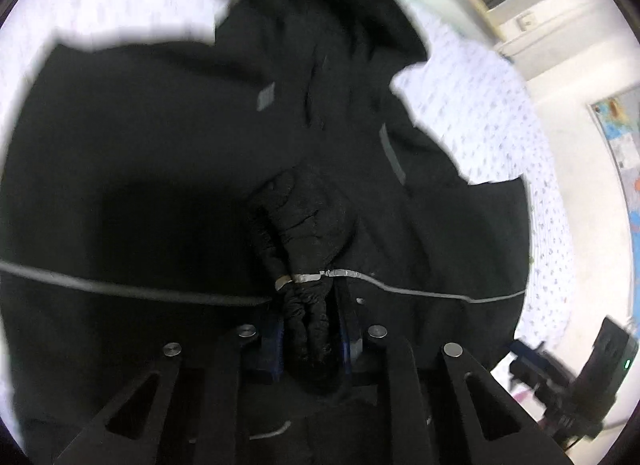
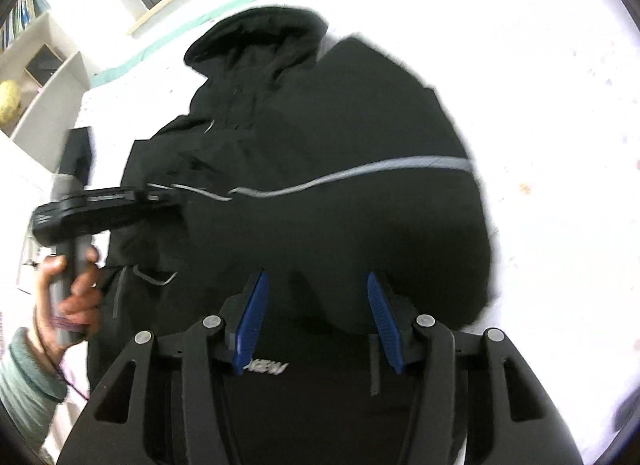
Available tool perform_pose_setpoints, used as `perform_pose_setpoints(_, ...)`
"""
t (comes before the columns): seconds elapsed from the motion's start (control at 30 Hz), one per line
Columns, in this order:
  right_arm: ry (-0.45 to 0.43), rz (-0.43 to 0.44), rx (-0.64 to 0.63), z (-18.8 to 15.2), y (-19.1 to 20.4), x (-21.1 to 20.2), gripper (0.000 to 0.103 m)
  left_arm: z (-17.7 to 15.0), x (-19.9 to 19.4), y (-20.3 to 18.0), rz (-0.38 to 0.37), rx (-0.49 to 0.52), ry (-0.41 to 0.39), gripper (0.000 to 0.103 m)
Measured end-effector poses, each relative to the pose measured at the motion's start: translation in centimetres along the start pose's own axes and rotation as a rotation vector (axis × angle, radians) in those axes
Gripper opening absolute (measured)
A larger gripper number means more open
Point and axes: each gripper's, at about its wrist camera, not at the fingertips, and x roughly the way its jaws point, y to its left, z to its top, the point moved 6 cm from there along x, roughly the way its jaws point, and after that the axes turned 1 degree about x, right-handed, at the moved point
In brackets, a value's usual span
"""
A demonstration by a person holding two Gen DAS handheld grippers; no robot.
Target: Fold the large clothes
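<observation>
Left gripper [image 1: 312, 339] pinches black jacket [image 1: 160, 153]; right gripper [image 2: 316, 321] gapes above it.

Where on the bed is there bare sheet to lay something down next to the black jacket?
Bare bedsheet lies open right of the black jacket in the right wrist view, and beyond its hood up to the green edge. The left side is crowded: the left gripper pinches a bunched fold there.
</observation>
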Motion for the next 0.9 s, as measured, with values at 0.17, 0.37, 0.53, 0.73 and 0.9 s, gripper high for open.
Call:
perform_pose_setpoints(0.17, -0.054, -0.024, -0.035, 3.2, -0.2, 0.3, 0.075, 1.5, -7.5, 3.7, 0.047, 0.009, -0.145, 0.02)
perform_pose_setpoints(0.37, 0.025, -0.072, -0.071, 5.3, 2.6, 8.4, 0.077, -1.8, -6.2, 13.7, 0.091, -0.191, -0.04, 0.021)
perform_pose_setpoints(0.53, 0.145, -0.243, -0.146, 4.5, 3.1, 14.1, 0.081, -2.7, -5.5, 14.6, 0.034, -0.239, -0.037, 0.024)
perform_pose_setpoints(0.73, 0.095, -0.192, -0.109, 7.9, 3.9, 10.0, 0.08, -2.0, -13.1, 10.5, 0.149, -0.037, -0.191, 0.037)
perform_pose_setpoints(0.9, 0.041, -0.2, -0.173, 11.8, 6.3, 11.4, 0.08, 0.4, -10.4, 7.2, 0.099, 0.026, -0.17, 0.049)
